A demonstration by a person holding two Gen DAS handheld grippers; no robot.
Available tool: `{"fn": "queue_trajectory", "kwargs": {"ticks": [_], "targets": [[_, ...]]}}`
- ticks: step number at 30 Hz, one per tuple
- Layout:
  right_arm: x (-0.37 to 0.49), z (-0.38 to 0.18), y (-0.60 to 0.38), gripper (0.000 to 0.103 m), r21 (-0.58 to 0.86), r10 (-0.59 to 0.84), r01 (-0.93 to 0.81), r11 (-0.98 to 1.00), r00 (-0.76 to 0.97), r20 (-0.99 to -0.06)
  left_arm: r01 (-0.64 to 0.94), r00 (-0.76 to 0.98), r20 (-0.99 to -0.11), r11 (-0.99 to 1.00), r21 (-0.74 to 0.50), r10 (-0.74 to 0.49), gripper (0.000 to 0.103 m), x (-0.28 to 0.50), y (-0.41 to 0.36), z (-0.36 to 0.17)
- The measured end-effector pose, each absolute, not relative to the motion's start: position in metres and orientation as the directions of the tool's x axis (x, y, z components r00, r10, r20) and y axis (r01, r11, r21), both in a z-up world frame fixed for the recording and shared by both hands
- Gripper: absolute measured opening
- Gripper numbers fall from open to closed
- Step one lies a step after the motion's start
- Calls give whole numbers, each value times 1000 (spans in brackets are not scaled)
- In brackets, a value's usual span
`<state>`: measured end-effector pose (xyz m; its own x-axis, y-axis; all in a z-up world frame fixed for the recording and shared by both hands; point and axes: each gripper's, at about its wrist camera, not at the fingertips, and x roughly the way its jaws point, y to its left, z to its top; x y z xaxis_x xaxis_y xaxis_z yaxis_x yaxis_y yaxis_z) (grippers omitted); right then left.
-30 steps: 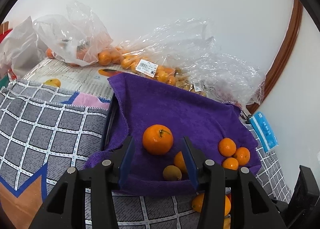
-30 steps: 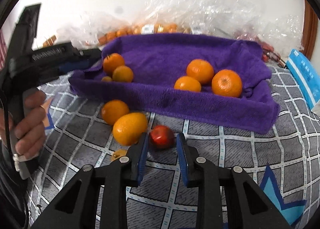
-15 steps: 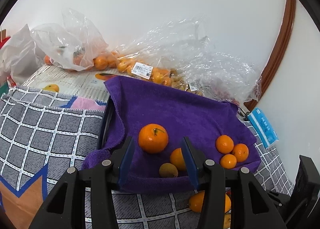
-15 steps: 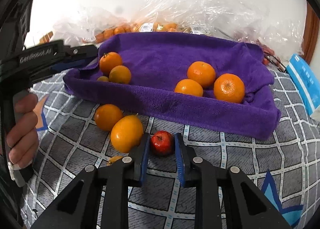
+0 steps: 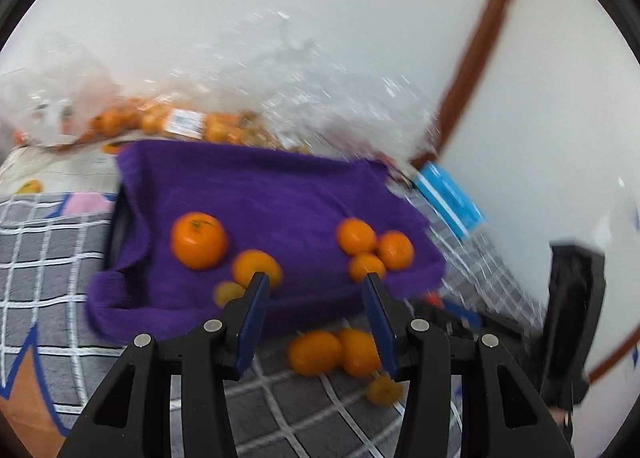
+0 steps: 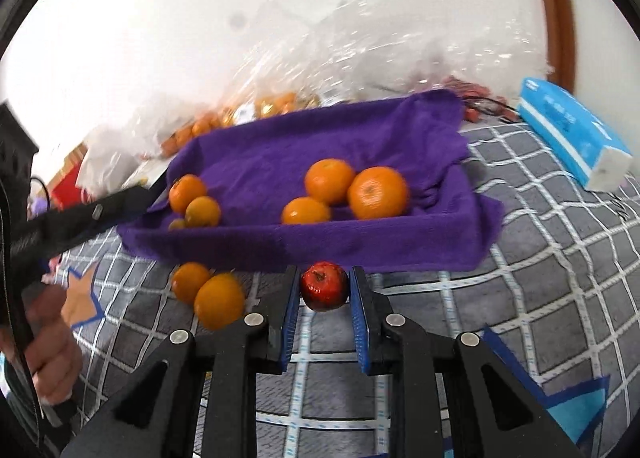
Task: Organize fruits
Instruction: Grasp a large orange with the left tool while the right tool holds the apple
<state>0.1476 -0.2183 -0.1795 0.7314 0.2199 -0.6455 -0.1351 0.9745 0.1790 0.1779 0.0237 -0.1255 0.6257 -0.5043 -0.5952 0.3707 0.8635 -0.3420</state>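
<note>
My right gripper (image 6: 324, 273) is shut on a small red fruit (image 6: 324, 287), held just above the grey checked cloth (image 6: 540, 258) in front of the purple towel-lined tray (image 6: 320, 130). Several oranges (image 6: 376, 192) lie in the tray, three at the right and three smaller ones at the left (image 6: 188, 192). Two loose oranges (image 6: 218, 306) rest on the cloth left of my fingers. In the left wrist view, my left gripper (image 5: 316, 278) hovers open and empty near the tray's (image 5: 280, 186) front edge. Loose oranges (image 5: 316, 352) lie below it.
Clear plastic bags (image 5: 208, 122) with oranges are heaped against the wall behind the tray. A blue tissue pack (image 6: 572, 138) lies at the right. A person's hand (image 6: 52, 338) holds the left gripper's handle at the left edge. A tiny orange fruit (image 5: 384, 390) sits on the cloth.
My right jaws closed on the red fruit and raised it slightly off the cloth. Both views have rolled and blurred. The left gripper swung right, bringing the loose oranges into view.
</note>
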Motion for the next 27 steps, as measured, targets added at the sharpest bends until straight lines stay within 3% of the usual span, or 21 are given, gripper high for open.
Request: {"fn": "queue_trajectory", "kwargs": {"ticks": [14, 27], "targets": [[147, -180, -228, 24, 180, 184, -87, 980, 746, -640, 415, 531, -753, 894, -167, -388, 46, 181, -3, -148], [149, -181, -228, 25, 180, 189, -93, 979, 737, -649, 405, 473, -804, 900, -163, -359, 43, 187, -6, -165]]}}
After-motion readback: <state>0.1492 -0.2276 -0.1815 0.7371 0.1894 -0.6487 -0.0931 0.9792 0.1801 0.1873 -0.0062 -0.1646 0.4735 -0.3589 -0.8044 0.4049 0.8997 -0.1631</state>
